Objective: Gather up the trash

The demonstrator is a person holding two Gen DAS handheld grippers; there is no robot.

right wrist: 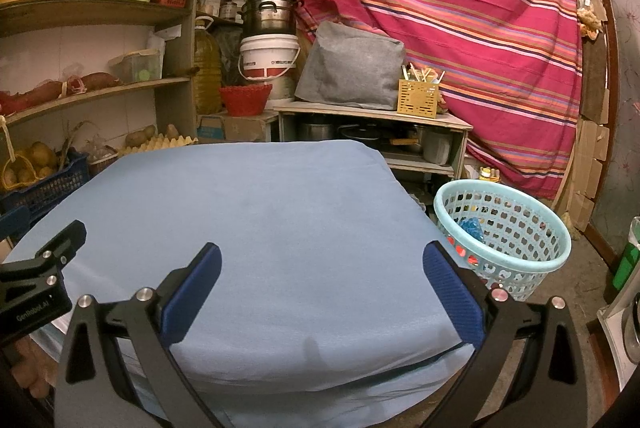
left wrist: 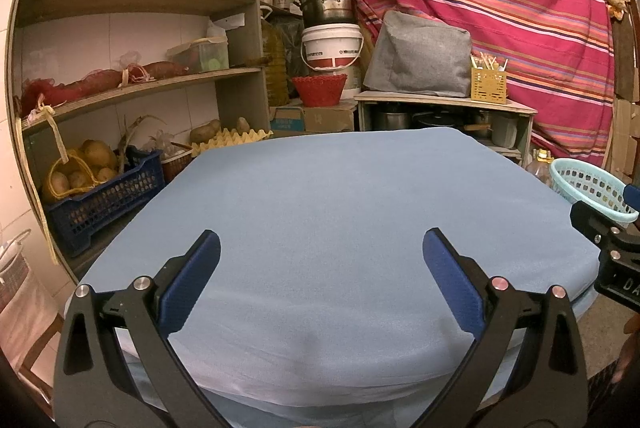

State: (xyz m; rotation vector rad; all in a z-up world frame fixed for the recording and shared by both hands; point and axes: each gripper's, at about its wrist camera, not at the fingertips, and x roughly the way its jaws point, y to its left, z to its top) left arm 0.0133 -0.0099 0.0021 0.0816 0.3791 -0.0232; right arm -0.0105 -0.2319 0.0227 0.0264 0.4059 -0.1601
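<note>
A table under a light blue cloth (left wrist: 328, 196) fills the middle of both views, also seen as the cloth (right wrist: 256, 204). A pale turquoise perforated basket (right wrist: 504, 236) stands on the floor off the table's right side, with blue and red scraps inside; its rim (left wrist: 592, 184) shows at the right edge of the left wrist view. My left gripper (left wrist: 320, 252) hovers open over the near part of the cloth, nothing between its blue pads. My right gripper (right wrist: 320, 260) is open too, over the table's near right part.
Wooden shelves (left wrist: 132, 84) on the left hold boxes, sweet potatoes and a blue crate of potatoes (left wrist: 100, 196). Behind the table stand a white bucket (right wrist: 269, 57), a red bowl (right wrist: 244, 99), a low cabinet (right wrist: 372, 116) with pots, and a striped red cloth (right wrist: 460, 12).
</note>
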